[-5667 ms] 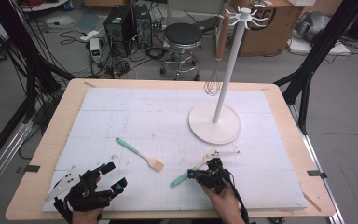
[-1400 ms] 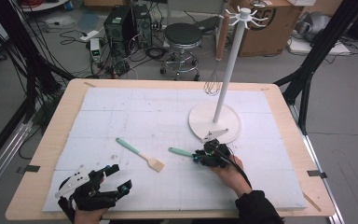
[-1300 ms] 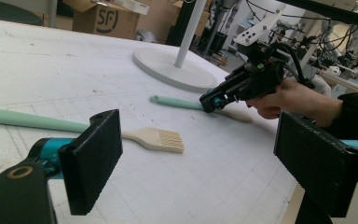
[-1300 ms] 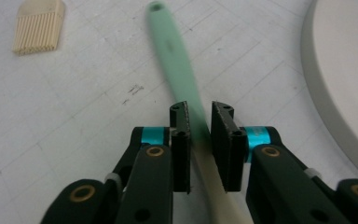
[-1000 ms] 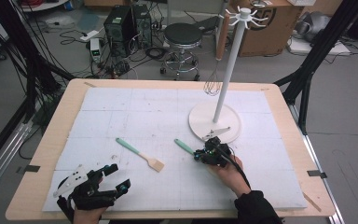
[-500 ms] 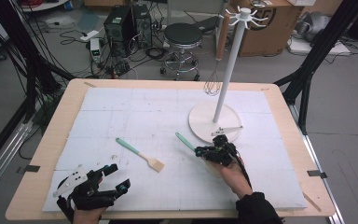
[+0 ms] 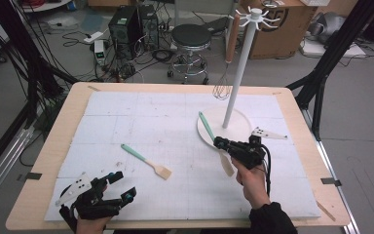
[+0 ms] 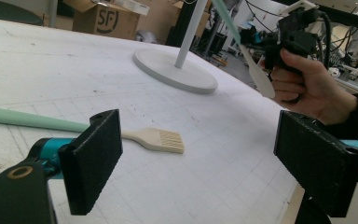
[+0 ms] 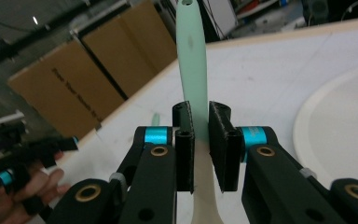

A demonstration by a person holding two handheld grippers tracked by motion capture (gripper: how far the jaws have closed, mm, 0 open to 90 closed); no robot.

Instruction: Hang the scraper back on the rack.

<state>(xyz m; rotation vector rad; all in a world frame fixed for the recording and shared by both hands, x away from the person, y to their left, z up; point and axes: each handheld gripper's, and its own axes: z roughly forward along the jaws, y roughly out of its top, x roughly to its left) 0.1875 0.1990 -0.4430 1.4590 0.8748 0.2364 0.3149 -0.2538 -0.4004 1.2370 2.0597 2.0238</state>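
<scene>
The right claw (image 7: 220,144) is clamped on a spatula (image 7: 213,138) with a mint-green handle and a pale blade. In the right gripper view its two black pads press on the handle just above where green meets cream, so the grip sits near the middle of the tool — probably chosen to keep it balanced while it is carried. The spatula is off the desk (image 7: 58,146), held in the air beside the round white base of the hanging stand (image 7: 236,68).

Its long axis runs steeply, tilted rather than plumb: the green handle end points up and away from the person, toward the stand's pole, and the blade hangs down toward the person's side of the desk. That handle-up pose fits hanging the tool on one of the hooks at the top of the stand, where a whisk (image 7: 222,87) already dangles — a judgement from the pose, not something shown.

The left claw (image 7: 117,186) rests near the desk's near-left corner, its jaws standing wide apart with nothing between them. Just ahead of it lies a second tool, a brush (image 7: 146,161) with a matching green handle, flat on the white mat, bristles toward the person's right and handle toward the far left. It seems parked there for a later turn.
</scene>
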